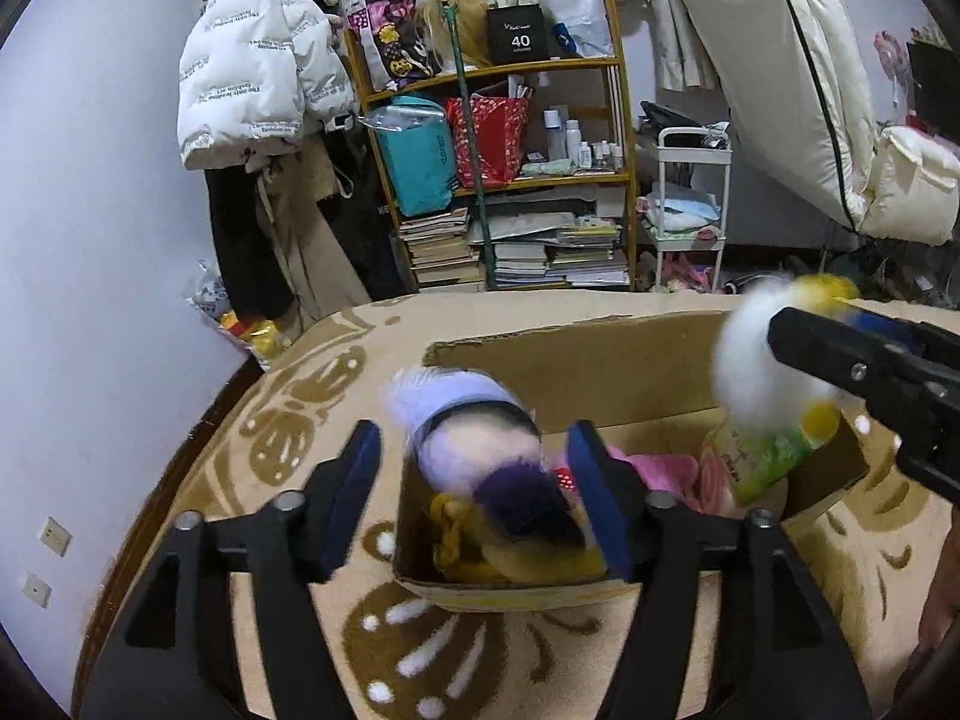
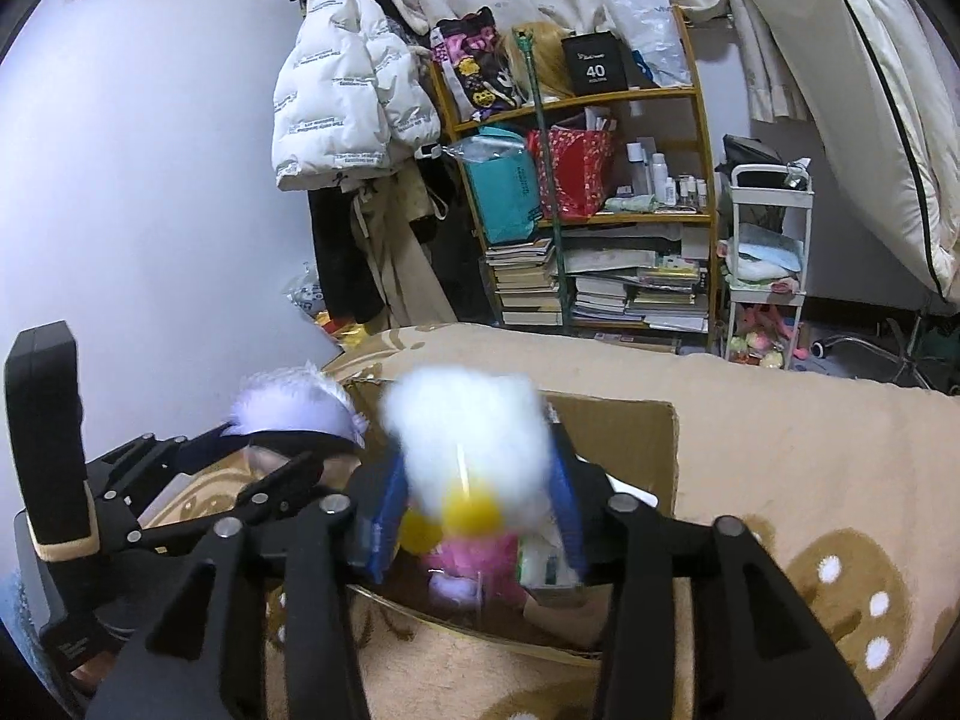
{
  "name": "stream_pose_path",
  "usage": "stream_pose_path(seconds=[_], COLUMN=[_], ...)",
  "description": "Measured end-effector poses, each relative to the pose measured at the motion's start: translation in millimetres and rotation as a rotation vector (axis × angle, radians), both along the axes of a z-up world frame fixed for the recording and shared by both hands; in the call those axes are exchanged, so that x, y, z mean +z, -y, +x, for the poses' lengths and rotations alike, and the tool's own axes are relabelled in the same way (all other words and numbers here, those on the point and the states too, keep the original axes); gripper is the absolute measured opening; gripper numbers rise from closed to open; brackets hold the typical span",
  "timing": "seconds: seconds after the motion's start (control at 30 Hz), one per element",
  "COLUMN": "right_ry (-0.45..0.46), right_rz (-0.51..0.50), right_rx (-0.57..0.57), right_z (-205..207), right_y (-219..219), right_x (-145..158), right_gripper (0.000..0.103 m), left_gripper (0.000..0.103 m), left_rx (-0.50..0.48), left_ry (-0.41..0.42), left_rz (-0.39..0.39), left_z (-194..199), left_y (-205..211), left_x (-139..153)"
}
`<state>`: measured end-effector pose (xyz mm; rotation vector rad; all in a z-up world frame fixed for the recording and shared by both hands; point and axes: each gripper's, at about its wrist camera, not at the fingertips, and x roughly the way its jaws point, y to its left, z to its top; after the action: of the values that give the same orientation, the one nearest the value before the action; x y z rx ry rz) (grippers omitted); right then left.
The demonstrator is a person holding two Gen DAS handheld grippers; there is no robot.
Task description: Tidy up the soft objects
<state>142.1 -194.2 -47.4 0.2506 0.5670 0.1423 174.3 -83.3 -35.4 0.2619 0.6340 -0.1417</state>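
An open cardboard box (image 1: 600,360) (image 2: 618,432) stands on a beige patterned blanket (image 1: 282,438). My left gripper (image 1: 474,438) (image 2: 282,456) hangs over the box's left end, jaws wide. A blurred doll (image 1: 456,420) (image 2: 294,402) with lavender hair and a dark band sits loose between the blue pads. My right gripper (image 2: 474,462) (image 1: 840,360) is over the box's right end. A blurred white fluffy toy (image 2: 468,420) (image 1: 756,372) with yellow parts sits between its pads, seemingly loose. Inside lie a pink plush (image 1: 660,468), a green-white packet (image 1: 762,456) and something yellow (image 1: 456,540).
Behind the blanket stands a wooden shelf (image 1: 498,180) full of books, bags and bottles. A white puffer jacket (image 1: 252,60) hangs at its left. At its right are a white trolley (image 1: 690,198) and a leaning cream mattress (image 1: 780,72). Clutter lies on the floor.
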Motion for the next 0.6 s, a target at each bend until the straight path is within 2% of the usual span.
stream_pose_path(seconds=[0.07, 0.17, 0.27, 0.33, 0.5, 0.6], right_ry=[0.001, 0.009, 0.013, 0.014, 0.034, 0.064], right_rz=[0.000, -0.012, -0.012, -0.014, -0.017, -0.022], right_rx=[-0.005, -0.020, -0.033, -0.050, -0.077, -0.086], right_z=[-1.6, -6.6, -12.4, -17.7, -35.6, -48.6], right_y=[1.0, 2.6, 5.4, 8.4, 15.0, 15.8], right_x=[0.9, 3.7, 6.8, 9.8, 22.5, 31.8], right_gripper=[0.051, 0.065, 0.071, 0.078, 0.100, 0.103], left_gripper=[0.076, 0.084, 0.090, 0.093, 0.096, 0.101], left_rx=[0.006, 0.020, 0.039, 0.056, 0.066, 0.084], left_ry=[0.004, 0.006, 0.013, 0.016, 0.042, 0.073], left_rz=[-0.008, -0.027, -0.039, -0.042, 0.002, 0.014], left_z=[-2.0, -5.9, -11.7, -16.2, -34.5, -48.9], left_y=[-3.0, -9.1, -16.4, -21.3, -30.2, -36.0], left_x=[2.5, 6.6, 11.6, 15.4, 27.8, 37.6])
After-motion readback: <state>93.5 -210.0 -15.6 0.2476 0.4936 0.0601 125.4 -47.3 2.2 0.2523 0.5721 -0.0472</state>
